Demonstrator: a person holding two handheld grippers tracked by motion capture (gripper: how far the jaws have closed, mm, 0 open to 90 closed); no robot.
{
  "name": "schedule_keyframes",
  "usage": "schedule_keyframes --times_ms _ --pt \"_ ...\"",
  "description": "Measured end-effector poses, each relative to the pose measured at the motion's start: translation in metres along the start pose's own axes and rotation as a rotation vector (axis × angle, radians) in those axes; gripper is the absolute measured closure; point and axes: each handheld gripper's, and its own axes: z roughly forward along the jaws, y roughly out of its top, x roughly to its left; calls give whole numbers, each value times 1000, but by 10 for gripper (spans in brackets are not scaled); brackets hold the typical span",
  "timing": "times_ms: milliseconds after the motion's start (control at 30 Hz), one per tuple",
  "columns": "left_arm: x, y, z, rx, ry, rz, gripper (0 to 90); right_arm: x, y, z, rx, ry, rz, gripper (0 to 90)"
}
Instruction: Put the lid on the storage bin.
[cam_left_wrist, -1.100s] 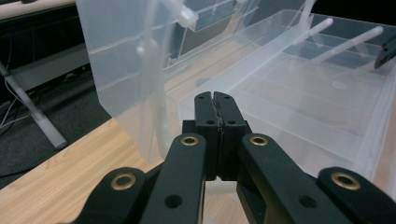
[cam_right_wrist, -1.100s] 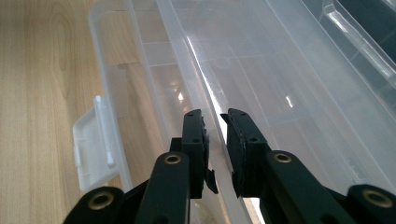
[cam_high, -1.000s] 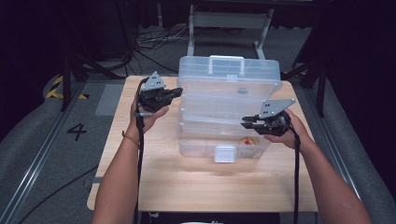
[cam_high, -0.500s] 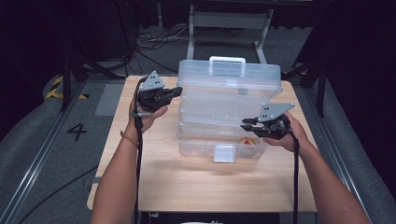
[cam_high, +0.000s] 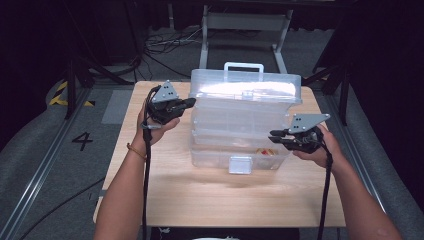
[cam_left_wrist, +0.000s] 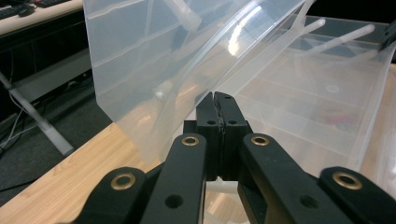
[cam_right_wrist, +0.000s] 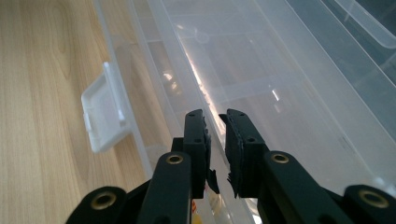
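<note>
While one clear plastic tackle box stands on the wooden table, its long axis runs from 9 o'clock to 3 o'clock in the high view, with the white carry handle at 12 o'clock and the single white latch facing 6 o'clock toward the person. The box sits near the table's middle, slightly toward the far edge, and its tiers fan apart in steps, the lidded top tier set back toward 12 o'clock and the bottom tray nearest the person. Something small in red and yellow lies in that bottom tray, too small to identify.

Two grippers work the box, one at each end. The left gripper is at the 9 o'clock end beside the upper tier; in the left gripper view its jaws are pressed together, and whether a thin edge of plastic is pinched between them I cannot tell. The right gripper is at the 3 o'clock end by a lower tier; its jaws have just been closing, and in the right gripper view a narrow gap remains between them, over the tray's rim.
</note>
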Motion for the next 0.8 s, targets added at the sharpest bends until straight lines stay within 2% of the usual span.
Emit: schedule_keyframes --times_ms 467,633,800 --pt "-5 -2 -2 8 -12 8 899 -2 -19 -22 -27 -52 41 815" --pt "-9 0 -3 29 10 39 898 -3 -24 -26 -42 -64 56 820" --pt "-14 -5 -4 48 4 50 898 -2 -28 -31 -52 -75 67 828"
